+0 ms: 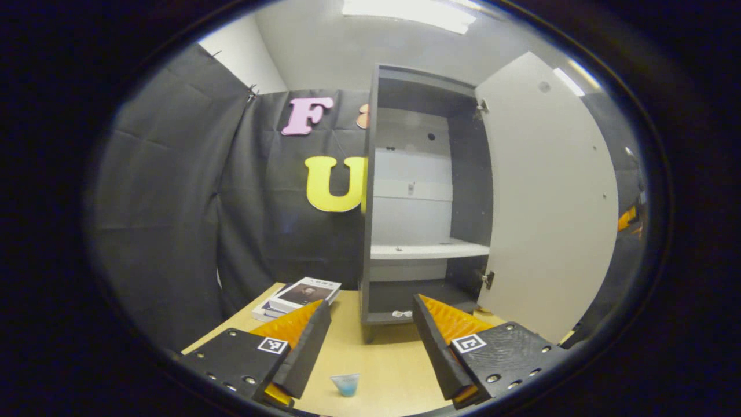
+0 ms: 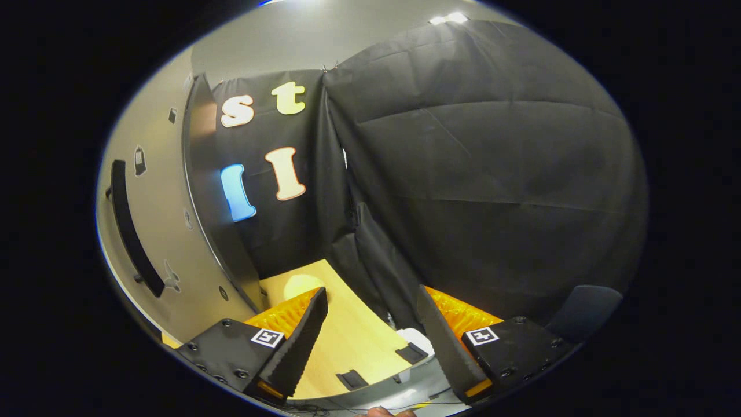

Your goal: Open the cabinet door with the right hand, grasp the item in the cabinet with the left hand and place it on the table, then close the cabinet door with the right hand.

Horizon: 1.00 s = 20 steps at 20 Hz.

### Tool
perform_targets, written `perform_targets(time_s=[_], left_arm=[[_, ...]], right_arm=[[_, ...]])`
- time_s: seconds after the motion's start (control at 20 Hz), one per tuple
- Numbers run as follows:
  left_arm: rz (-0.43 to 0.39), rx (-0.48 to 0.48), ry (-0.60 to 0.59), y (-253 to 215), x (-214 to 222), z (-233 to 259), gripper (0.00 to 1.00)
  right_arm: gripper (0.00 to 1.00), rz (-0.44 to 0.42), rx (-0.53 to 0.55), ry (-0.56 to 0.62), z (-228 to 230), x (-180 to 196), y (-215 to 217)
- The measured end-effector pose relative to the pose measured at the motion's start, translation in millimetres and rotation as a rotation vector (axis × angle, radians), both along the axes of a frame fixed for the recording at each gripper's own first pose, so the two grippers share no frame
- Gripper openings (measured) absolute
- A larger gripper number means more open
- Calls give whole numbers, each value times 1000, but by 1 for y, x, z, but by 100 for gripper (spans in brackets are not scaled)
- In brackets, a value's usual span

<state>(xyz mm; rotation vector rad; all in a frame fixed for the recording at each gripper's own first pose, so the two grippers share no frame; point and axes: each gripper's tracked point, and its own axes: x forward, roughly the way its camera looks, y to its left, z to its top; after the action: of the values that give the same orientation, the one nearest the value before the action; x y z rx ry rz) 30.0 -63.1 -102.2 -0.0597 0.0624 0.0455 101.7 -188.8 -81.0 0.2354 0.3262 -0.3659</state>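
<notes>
Cabinet door (image 1: 550, 202) stands wide open. Left gripper (image 1: 370, 341) gapes empty above the blue cup (image 1: 345, 383) on the worktop (image 1: 382, 359). Right gripper (image 2: 370, 341) spread, holding nothing.

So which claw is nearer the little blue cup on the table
Left. The cup sits on the table just ahead of the open left claw, between its fingers. The right claw is open by the door, facing the booth wall.

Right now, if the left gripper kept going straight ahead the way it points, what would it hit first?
Probably the open cabinet: the left gripper, jaws open, points at its lower compartment. The small blue cup sits low on the table between the fingers, likely beneath that line. Depth is unclear.
</notes>
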Motion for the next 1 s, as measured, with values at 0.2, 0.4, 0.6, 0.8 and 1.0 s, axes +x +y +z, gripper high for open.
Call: perform_targets(time_s=[0.2, 0.4, 0.6, 0.8, 1.0], left_arm=[[49, -1, -36, -2, -6, 41, 87], [91, -26, -66, -10, -19, 71, 88], [144, 20, -5, -11, -34, 74, 92], [200, 145, 80, -2, -42, 80, 92], [239, 166, 122, 11, -37, 75, 92]], right_arm=[[98, 84, -12, -38, 18, 16, 13], [93, 234, -45, -79, 45, 25, 45], [98, 396, -44, -115, 68, 30, 84], [92, 498, -34, -167, 93, 29, 109], [92, 517, -21, -196, 108, 31, 116]])
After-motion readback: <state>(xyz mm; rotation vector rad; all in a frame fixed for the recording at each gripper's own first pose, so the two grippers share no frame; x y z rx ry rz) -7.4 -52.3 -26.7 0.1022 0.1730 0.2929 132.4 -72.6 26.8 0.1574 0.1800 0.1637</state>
